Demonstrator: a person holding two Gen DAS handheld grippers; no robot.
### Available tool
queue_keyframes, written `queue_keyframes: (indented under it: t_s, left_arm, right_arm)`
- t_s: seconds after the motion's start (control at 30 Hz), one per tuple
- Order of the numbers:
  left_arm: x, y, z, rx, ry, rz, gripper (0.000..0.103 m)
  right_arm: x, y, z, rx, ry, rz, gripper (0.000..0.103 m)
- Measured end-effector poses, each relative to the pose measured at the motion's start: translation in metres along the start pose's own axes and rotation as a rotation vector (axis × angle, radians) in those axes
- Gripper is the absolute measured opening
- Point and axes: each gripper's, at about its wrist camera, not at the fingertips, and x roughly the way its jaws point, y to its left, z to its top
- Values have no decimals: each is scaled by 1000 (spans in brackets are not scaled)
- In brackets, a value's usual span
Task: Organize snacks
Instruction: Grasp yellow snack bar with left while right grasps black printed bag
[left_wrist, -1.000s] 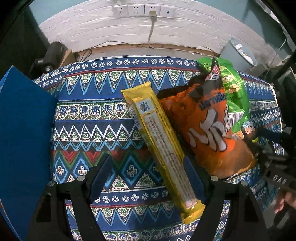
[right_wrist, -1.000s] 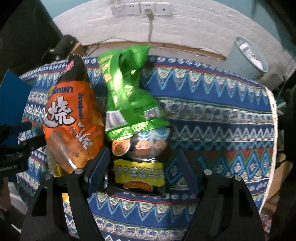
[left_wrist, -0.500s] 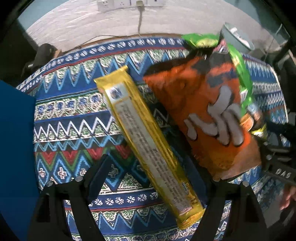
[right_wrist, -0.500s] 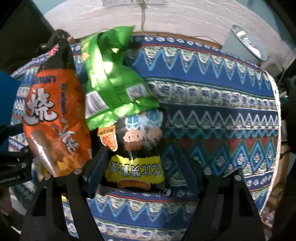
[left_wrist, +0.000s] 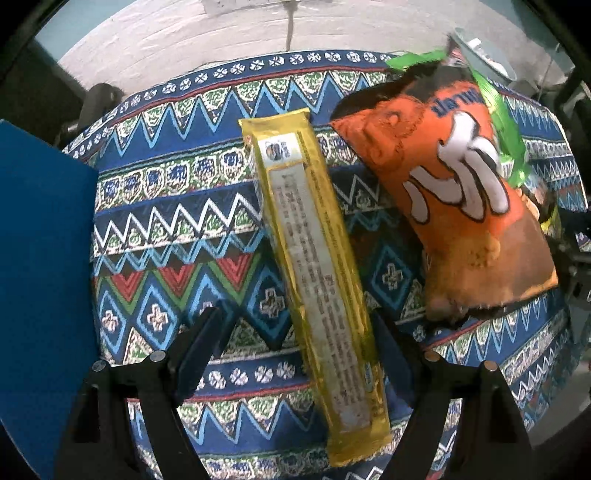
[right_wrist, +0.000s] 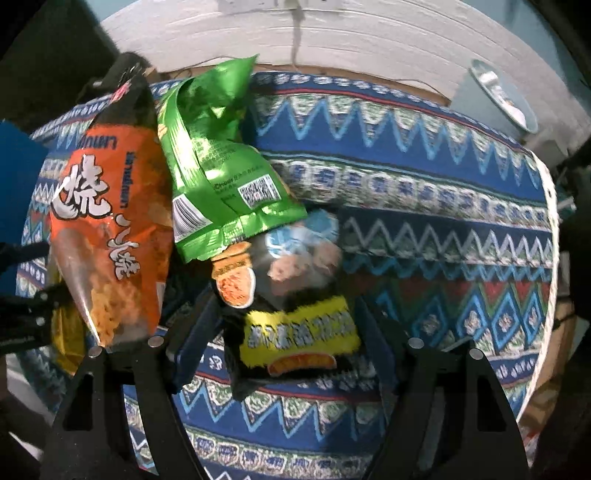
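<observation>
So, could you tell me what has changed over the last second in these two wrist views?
The left gripper has come down over the long yellow packet, which now lies between its open fingers, not gripped. The right gripper has closed in on the black and yellow bag, which sits between its open fingers. Nothing was picked up or released. The orange bag, green bag and patterned cloth lie as before.

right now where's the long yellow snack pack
In the left wrist view the long yellow snack pack lies flat on the patterned cloth, between the open left tongs, with the orange bag to its right.
</observation>
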Motion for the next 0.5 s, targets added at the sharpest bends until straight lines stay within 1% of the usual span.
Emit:
queue_keyframes:
  t_s: [0.03, 0.1, 0.2, 0.23, 0.27, 0.3, 0.33, 0.37, 0.4, 0.43, 0.47, 0.5]
  left_arm:
    - [1, 0, 2, 8, -13, 8, 85]
    - [3, -5, 7, 27, -30, 15, 85]
    - [2, -12, 8, 39, -54, -11, 85]
    - [2, -17, 9, 44, -62, -27, 84]
    - [2, -25, 10, 55, -69, -24, 82]
    - [1, -32, 12, 68, -75, -10, 73]
    - [0, -38, 11, 96, -84, 11, 59]
    - [-2, -45, 10, 117, -89, 24, 53]
    - [-3, -48, 9, 134, -95, 29, 44]
    - [-4, -49, 7, 139, -92, 13, 40]
    - [-4, -50, 6, 140, -89, 4, 39]
    - [-5, -51, 4, 143, -91, 6, 36]
  right_arm:
    - [2, 1, 1, 1, 0, 6, 76]
    - [4, -2, 3, 14, -7, 28, 76]
    - [9, -10, 6, 24, -5, 38, 77]
    - [10, -12, 7, 30, -6, 36, 77]
    - [13, -16, 10, 32, -6, 34, 77]
    - [14, -18, 11, 31, -4, 32, 77]
    - [16, -20, 12, 31, -3, 32, 77]
    - [17, -21, 12, 28, -5, 32, 77]
    - [17, -21, 11, 21, -3, 27, 76]
    - [18, -21, 11, 11, 0, 18, 76]
    - [18, -20, 6, 3, 1, 13, 76]
    - [19, -19, 5, -9, 4, 3, 75]
